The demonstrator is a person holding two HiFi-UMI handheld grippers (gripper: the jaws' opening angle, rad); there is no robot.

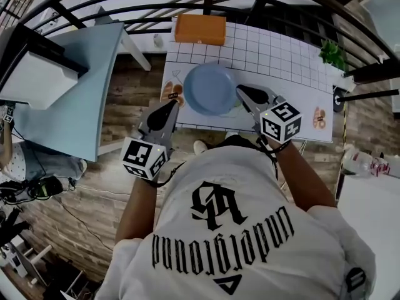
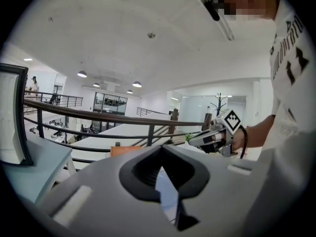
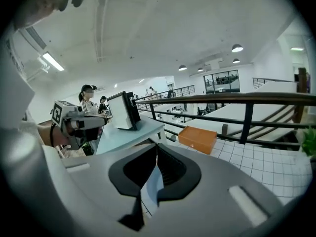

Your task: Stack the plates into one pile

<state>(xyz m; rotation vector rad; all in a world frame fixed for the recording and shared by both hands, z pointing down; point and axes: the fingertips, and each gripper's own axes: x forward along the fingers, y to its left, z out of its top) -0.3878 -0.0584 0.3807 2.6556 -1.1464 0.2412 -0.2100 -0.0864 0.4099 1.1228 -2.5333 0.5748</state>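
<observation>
Head view: the round pale-blue plate point(image 1: 209, 87) lies on the white gridded desk point(image 1: 281, 61), between the left claw point(image 1: 171, 104) and the right claw point(image 1: 240, 90), which flank its rim.

Left gripper view: the jaws are clenched tip to tip, gripping nothing.

Right gripper view: the jaws are likewise clenched and empty.

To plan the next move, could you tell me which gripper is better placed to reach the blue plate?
Right, marginally. In the head view the right gripper overlaps the blue plate at its rim; the left gripper sits just off the opposite side. Both are shut, so either must open first.
</observation>
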